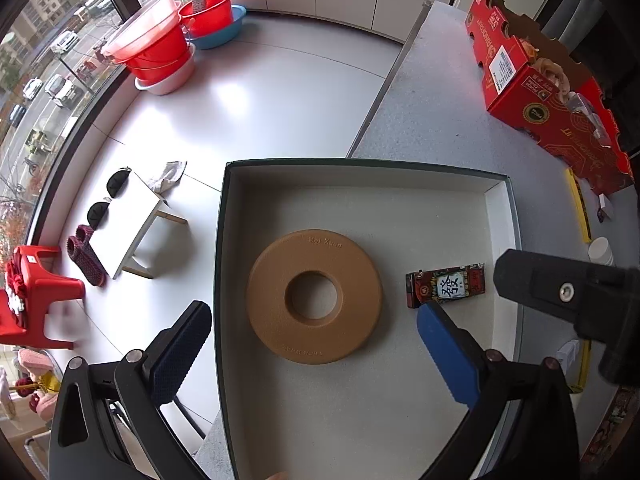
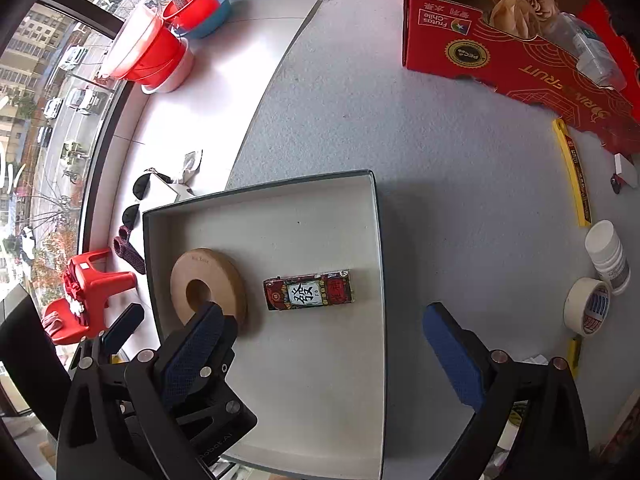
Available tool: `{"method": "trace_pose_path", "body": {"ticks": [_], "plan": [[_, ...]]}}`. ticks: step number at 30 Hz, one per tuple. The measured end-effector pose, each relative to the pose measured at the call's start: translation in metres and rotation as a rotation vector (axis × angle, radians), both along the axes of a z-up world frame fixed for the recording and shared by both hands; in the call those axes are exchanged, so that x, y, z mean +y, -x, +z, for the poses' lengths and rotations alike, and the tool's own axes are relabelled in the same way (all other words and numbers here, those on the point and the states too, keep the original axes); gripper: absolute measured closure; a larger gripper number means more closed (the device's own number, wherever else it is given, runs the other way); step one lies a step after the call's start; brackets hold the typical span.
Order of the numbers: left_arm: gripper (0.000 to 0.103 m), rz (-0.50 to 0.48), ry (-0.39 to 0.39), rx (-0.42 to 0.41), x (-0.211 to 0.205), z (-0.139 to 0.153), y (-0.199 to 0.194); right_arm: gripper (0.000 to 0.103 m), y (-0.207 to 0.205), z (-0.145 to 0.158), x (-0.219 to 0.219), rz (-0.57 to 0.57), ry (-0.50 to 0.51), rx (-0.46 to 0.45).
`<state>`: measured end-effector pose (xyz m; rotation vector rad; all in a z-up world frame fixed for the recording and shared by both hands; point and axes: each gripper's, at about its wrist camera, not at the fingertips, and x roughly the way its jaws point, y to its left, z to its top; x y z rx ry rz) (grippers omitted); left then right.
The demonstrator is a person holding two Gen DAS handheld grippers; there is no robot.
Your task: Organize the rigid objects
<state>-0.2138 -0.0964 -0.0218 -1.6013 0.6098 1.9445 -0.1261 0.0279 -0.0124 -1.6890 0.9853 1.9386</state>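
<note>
A shallow grey tray lies on the grey counter. In it lie a tan ring-shaped disc and a small red patterned box with a white character label. My left gripper is open and empty, its fingers straddling the disc from just above. My right gripper is open and empty above the tray, near the patterned box; the disc is to its left. The tray rim also shows in the right wrist view.
A red fruit carton with flowers and a bottle stands at the back of the counter. A yellow ruler, a white jar and a tape roll lie to the right. The counter edge drops to the floor on the left.
</note>
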Motion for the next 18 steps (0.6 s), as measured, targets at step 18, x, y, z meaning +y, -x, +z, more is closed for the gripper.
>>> {"method": "trace_pose_path", "body": {"ticks": [18], "plan": [[0.000,-0.368,0.005,-0.074,0.058,0.022,-0.144,0.002,-0.243,-0.008,0.043,-0.427,0.051,-0.090]]}}
